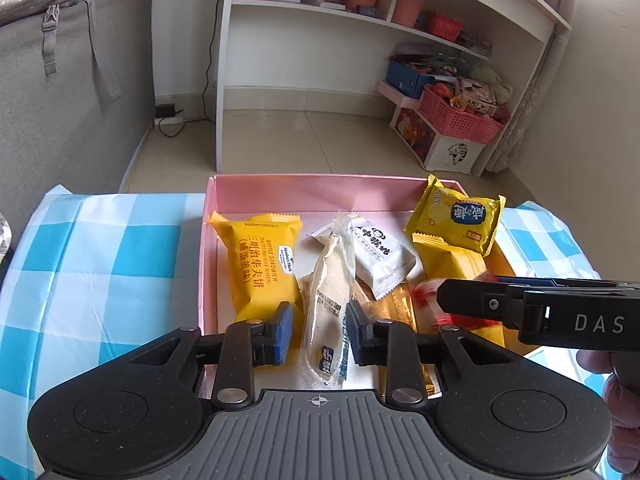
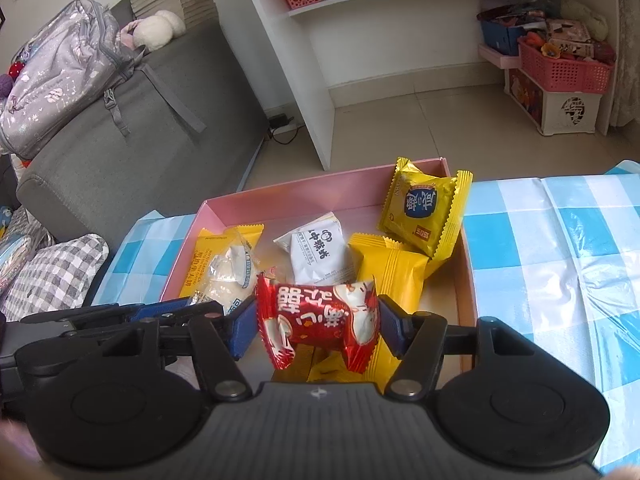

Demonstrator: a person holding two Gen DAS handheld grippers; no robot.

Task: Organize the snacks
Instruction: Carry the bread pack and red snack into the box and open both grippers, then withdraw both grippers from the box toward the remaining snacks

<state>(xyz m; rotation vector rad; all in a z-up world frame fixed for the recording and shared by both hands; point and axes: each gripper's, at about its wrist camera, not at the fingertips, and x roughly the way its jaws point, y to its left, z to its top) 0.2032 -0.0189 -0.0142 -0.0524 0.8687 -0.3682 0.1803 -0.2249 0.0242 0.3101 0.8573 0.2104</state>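
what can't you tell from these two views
- Left wrist view: the red packet is blurred and mostly behind the right gripper.
- Right wrist view: the clear packet's lower end is hidden by the left gripper.
- Both views: the box's near wall is covered by the grippers.

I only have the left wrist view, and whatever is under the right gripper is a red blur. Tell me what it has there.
Observer: The right gripper has a red-and-white snack packet between its fingers. The print on it is sharp in the right wrist view.
Operator: Say whether it is gripped.
Observer: The packet's ends reach both blue pads. I cannot tell whether the pads press on it.
Operator: Report what lies past it.
Observer: A plain yellow packet in the pink box shows behind and below the red one, reaching down toward the near edge.
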